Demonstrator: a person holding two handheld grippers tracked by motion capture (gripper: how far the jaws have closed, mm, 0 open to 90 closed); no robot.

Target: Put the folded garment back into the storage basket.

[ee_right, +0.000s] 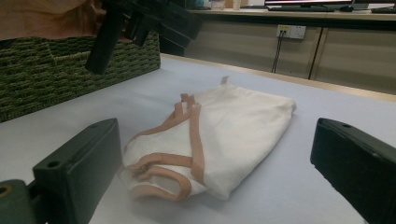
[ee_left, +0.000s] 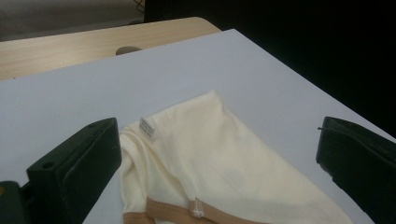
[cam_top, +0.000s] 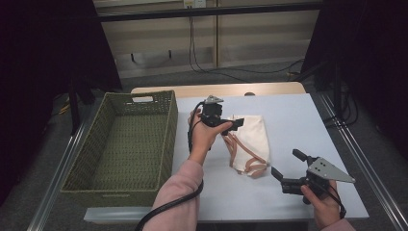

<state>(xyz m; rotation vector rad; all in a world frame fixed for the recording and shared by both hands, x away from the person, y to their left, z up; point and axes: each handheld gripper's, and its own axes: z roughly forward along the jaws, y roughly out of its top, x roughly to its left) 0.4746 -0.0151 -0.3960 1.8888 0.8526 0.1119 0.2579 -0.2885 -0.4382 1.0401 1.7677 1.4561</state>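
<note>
**Folded garment waits, both tongs spread for the pickup**

I see the table point(cam_top: 288, 110) carrying a green woven basket point(cam_top: 120, 144) along its left edge, with nothing in it. The cream folded garment point(cam_top: 250, 139) with tan straps lies flat mid-table, just right of the basket. My left tongs point(cam_top: 230, 124) hover over its far end, jaws wide; my right tongs point(cam_top: 285, 166) sit near the front edge, jaws wide, apart from the cloth. I judge this the approach step: next I must lower and pinch the cloth.
</note>
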